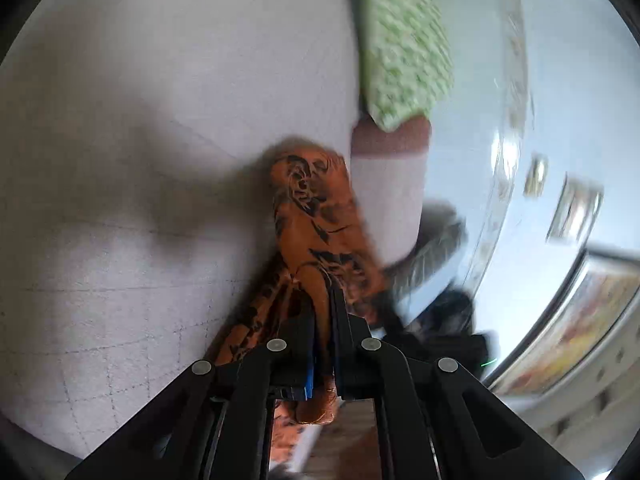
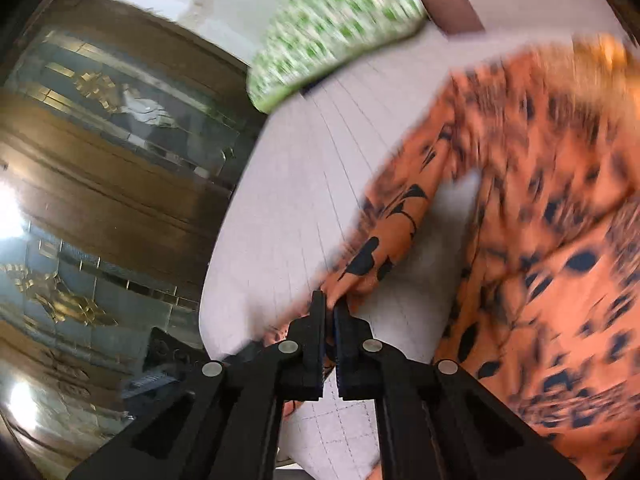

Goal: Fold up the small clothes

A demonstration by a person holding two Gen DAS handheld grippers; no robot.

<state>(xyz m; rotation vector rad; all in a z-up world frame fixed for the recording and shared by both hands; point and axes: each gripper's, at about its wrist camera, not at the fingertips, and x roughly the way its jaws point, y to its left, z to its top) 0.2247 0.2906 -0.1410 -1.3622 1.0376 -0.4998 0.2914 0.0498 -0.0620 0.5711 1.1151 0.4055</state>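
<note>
L tongs (image 1: 334,300) were clenched on a bunched fold of the orange, black-printed garment (image 1: 310,216), which trailed over the white quilted bed (image 1: 120,200). R tongs (image 2: 329,308) were clenched on another edge of the garment, rest spread to the right. Green-patterned pillow (image 2: 332,28) lay at the bed's far end. Pics blurred; no containers seen.

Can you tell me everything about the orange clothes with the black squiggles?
The orange garment is thin, soft-looking cloth with black leafy blotches. It lies rumpled on the pale quilted bed cover, partly lifted. The left gripper pinches one bunched part; the right gripper pinches an edge. Much of it is blurred.
</note>
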